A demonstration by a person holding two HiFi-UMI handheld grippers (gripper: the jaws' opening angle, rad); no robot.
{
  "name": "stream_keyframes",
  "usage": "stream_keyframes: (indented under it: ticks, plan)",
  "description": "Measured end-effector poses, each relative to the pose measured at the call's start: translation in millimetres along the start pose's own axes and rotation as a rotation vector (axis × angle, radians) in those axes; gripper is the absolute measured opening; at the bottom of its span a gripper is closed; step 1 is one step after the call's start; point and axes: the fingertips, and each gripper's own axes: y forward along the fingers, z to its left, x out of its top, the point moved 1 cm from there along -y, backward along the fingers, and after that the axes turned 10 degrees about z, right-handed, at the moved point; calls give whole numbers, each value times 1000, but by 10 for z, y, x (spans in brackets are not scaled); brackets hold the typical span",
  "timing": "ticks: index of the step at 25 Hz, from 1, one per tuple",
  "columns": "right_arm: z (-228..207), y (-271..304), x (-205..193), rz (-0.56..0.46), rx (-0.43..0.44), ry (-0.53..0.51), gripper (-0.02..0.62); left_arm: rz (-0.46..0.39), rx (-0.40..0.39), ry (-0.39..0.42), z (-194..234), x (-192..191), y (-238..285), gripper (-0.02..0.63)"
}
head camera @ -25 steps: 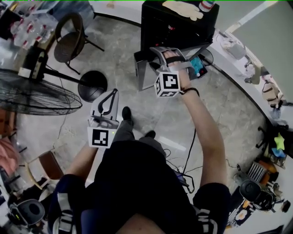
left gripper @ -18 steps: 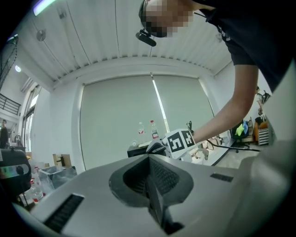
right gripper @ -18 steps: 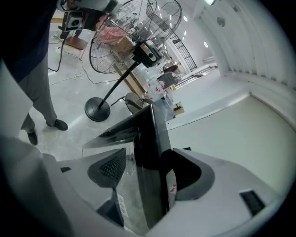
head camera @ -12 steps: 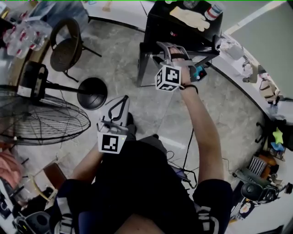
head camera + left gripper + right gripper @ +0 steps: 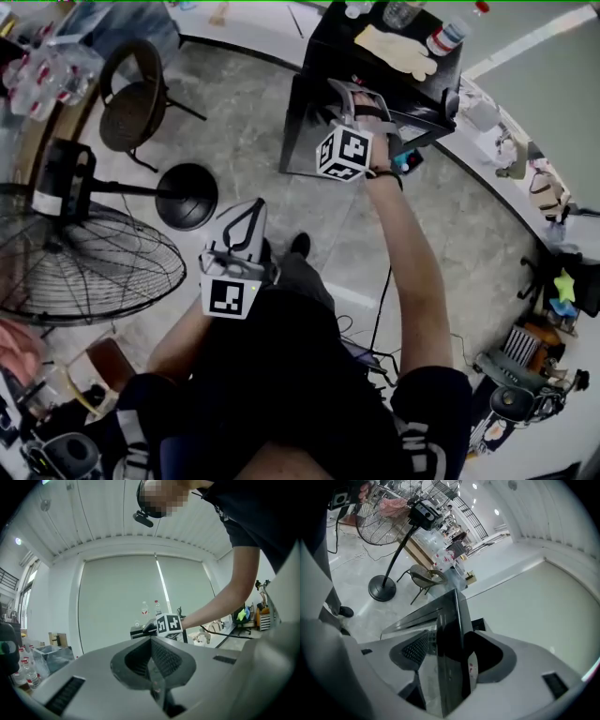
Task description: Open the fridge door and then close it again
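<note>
While holding the open door's (image 5: 450, 620) edge lengthwise between the clenched jaws of the right gripper (image 5: 353, 97), need only swing it toward the fridge (image 5: 326, 54) just beyond, with the left gripper (image 5: 251, 208) closed on nothing, low by the waist and well apart.

Your shoe (image 5: 300, 246) is planted on a grey stone-look floor (image 5: 253, 141). The black fridge (image 5: 337, 42) stands on that floor ahead of you, with a pale glove (image 5: 398, 47) and a bottle (image 5: 448, 33) on its top. A fan's round base (image 5: 187, 195) and a dark chair (image 5: 131, 89) stand on the floor to your left. A cable (image 5: 382, 305) trails over it at your right.
</note>
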Motion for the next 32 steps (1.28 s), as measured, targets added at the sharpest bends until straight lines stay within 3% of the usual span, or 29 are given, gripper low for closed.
stream_keyframes:
  ticks: [3, 7, 11, 14, 17, 19, 22, 25, 28, 32]
  plan:
    - [-88, 118, -25, -4, -6, 11, 314, 8, 39, -27, 63, -7, 91, 23]
    - [-214, 266, -88, 0, -5, 25, 308, -16, 99, -153, 114, 47, 228, 23]
    - [-306, 394, -151, 10, -10, 38, 305, 16, 88, -37, 112, 68, 374, 23]
    - [-369, 472, -178, 22, -17, 53, 305, 1, 105, -103, 147, 86, 451, 23]
    - [-422, 537, -205, 31, -25, 67, 305, 13, 103, -76, 168, 98, 523, 23]
    - [-461, 583, -217, 37, -30, 76, 305, -2, 114, -113, 200, 120, 567, 23]
    - [-506, 640, -247, 44, -37, 86, 305, 12, 108, -61, 214, 135, 626, 23]
    - [-533, 665, -261, 47, -41, 92, 305, 7, 117, -92, 236, 137, 660, 23]
    - [-527, 669, -252, 42, -43, 95, 305, 28, 106, -35, 233, 114, 676, 23]
    - [-528, 668, -246, 36, -40, 96, 307, 35, 106, -58, 219, 96, 714, 23]
